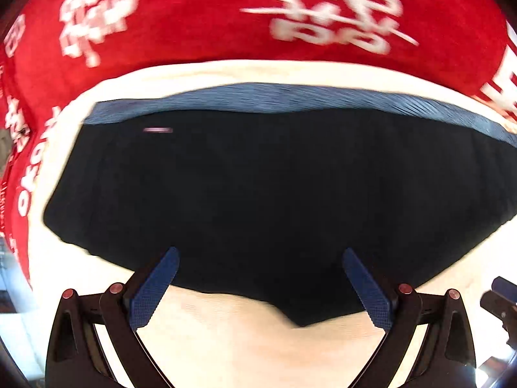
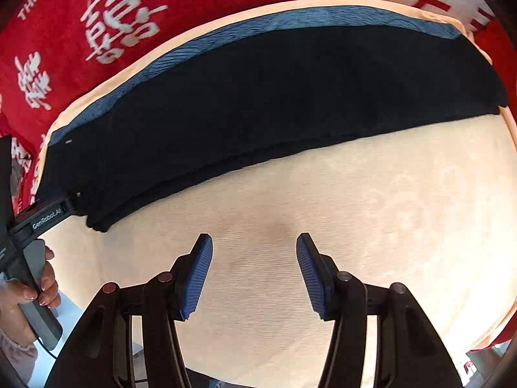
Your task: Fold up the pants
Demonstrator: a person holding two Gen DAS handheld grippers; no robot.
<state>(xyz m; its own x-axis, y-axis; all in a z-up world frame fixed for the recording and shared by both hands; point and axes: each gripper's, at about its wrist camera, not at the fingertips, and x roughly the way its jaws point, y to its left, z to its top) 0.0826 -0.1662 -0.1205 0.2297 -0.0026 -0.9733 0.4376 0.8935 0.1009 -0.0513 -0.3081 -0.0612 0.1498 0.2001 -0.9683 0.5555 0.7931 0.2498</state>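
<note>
Dark navy pants [image 1: 258, 187] lie flat on a cream cloth [image 1: 232, 329], with a lighter blue ribbed band [image 1: 274, 97] along their far edge. My left gripper [image 1: 260, 258] is open and empty, its blue pads over the pants' near edge. In the right wrist view the pants [image 2: 258, 103] form a long band across the far half of the cream cloth [image 2: 355, 213]. My right gripper [image 2: 254, 245] is open and empty over bare cloth, short of the pants. The left gripper's body [image 2: 45, 216] shows at the pants' left end, held by a hand [image 2: 32, 287].
A red blanket with white characters [image 1: 194, 16] lies beyond and around the cream cloth, also in the right wrist view [image 2: 64, 48]. Part of the right gripper [image 1: 501, 297] shows at the right edge of the left wrist view.
</note>
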